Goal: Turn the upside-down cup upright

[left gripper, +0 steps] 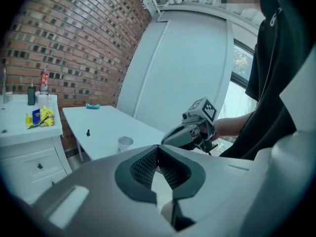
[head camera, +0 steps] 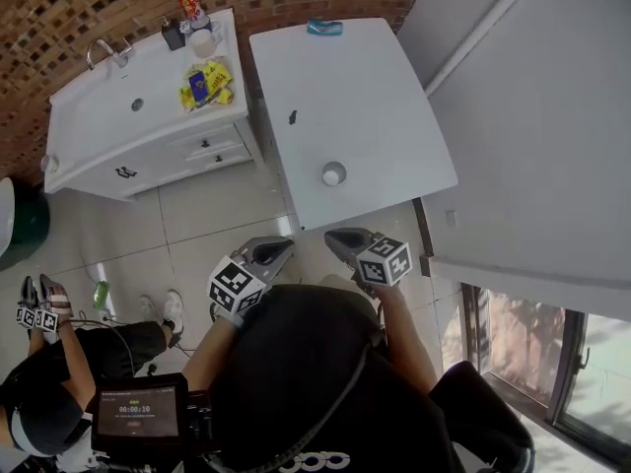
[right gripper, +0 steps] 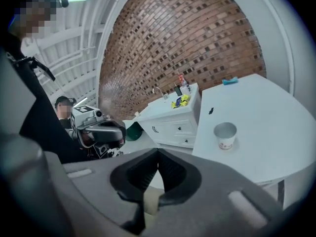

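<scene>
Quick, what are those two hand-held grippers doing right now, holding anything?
Left hand-held gripper: closed, empty.
Right hand-held gripper: closed, empty.

The table [head camera: 375,97] is plain white, as is the sink cabinet [head camera: 108,136] at its nine o'clock. The wall [head camera: 89,8] is red-brown brick flecked with darker bricks. The cup [right gripper: 225,135] is white with red print low down. A turquoise cloth [head camera: 324,28] lies at the table's twelve o'clock. Yellow packets [head camera: 215,75] and a blue one top the cabinet.
</scene>
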`<state>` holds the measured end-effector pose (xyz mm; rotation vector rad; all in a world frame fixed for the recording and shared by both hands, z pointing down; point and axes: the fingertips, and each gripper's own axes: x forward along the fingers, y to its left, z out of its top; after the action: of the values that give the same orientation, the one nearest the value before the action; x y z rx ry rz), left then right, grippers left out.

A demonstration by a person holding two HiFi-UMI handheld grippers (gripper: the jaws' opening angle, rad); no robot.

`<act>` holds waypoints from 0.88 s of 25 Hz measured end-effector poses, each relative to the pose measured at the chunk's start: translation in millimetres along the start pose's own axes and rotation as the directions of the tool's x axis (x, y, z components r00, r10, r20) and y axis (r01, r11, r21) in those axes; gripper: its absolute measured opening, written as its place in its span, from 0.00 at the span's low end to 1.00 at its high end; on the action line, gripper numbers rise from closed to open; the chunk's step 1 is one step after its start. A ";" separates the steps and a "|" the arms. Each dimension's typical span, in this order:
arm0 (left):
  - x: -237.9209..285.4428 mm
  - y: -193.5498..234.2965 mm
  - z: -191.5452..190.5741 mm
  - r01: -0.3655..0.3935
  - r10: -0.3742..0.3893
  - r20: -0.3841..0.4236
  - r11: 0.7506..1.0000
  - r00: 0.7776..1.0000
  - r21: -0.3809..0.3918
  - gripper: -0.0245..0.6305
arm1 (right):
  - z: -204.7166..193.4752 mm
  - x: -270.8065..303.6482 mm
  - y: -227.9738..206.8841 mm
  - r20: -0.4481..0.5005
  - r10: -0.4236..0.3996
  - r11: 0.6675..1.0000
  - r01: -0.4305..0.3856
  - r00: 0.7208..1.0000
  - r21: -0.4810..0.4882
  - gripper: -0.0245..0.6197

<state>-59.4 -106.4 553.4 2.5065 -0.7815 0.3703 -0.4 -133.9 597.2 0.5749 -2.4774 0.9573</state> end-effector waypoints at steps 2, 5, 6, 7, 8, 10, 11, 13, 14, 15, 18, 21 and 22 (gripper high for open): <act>-0.1 -20.6 -2.2 -0.014 0.014 0.032 1.000 0.999 -0.017 0.06 | -12.4 -13.9 13.5 0.009 0.020 0.999 -0.019 1.000 -0.026 0.03; 0.8 -54.4 -5.9 -0.023 0.025 0.068 0.999 0.997 -0.030 0.06 | -33.6 -44.2 30.4 0.049 0.035 0.999 -0.033 0.998 -0.036 0.03; 2.3 -67.2 -9.1 -0.022 0.023 0.068 0.999 0.997 -0.025 0.06 | -41.4 -56.2 35.1 0.066 0.034 0.999 -0.032 0.997 -0.040 0.03; 4.3 -78.7 -12.4 -0.021 0.022 0.067 1.000 0.998 -0.018 0.06 | -48.2 -67.2 38.7 0.083 0.032 0.999 -0.028 0.996 -0.045 0.03; 6.8 -88.7 -15.3 -0.022 0.023 0.066 1.000 0.998 -0.010 0.06 | -53.9 -77.2 41.5 0.099 0.029 0.998 -0.023 0.995 -0.052 0.03; 12.0 -108.0 -21.0 -0.030 0.030 0.068 1.000 0.997 -0.001 0.06 | -65.1 -95.2 46.6 0.130 0.024 0.998 -0.017 0.991 -0.058 0.03; 14.4 -119.2 -24.6 -0.033 0.033 0.072 0.999 0.997 -0.001 0.06 | -72.3 -104.3 50.2 0.142 0.026 0.998 -0.018 0.990 -0.058 0.03; 18.0 -143.4 -32.3 -0.042 0.042 0.081 0.999 0.996 0.001 0.06 | -88.4 -122.3 59.2 0.157 0.037 0.998 -0.028 0.987 -0.062 0.03; 19.4 -155.9 -35.9 -0.046 0.046 0.083 0.999 0.996 0.004 0.06 | -96.6 -130.9 64.1 0.159 0.045 0.997 -0.035 0.986 -0.067 0.03; 20.6 -169.0 -39.3 -0.049 0.049 0.083 0.999 0.995 0.007 0.06 | -104.9 -139.8 68.9 0.157 0.052 0.997 -0.041 0.986 -0.073 0.03; 20.0 -207.8 -47.7 -0.055 0.054 0.083 0.998 0.995 0.013 0.06 | -128.4 -164.9 83.6 0.149 0.064 0.996 -0.053 0.987 -0.077 0.03; 14.7 -221.6 -53.5 -0.065 0.064 0.083 0.998 0.995 0.016 0.06 | -137.8 -169.7 90.9 0.146 0.075 0.994 -0.064 0.986 -0.084 0.03; 13.0 -221.5 -55.7 -0.067 0.065 0.080 0.998 0.995 0.016 0.06 | -138.2 -167.8 91.7 0.148 0.078 0.994 -0.065 0.986 -0.086 0.03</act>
<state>75.6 76.0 524.1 2.5306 -0.8978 0.3024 123.2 62.6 555.2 0.5543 -2.6748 0.8645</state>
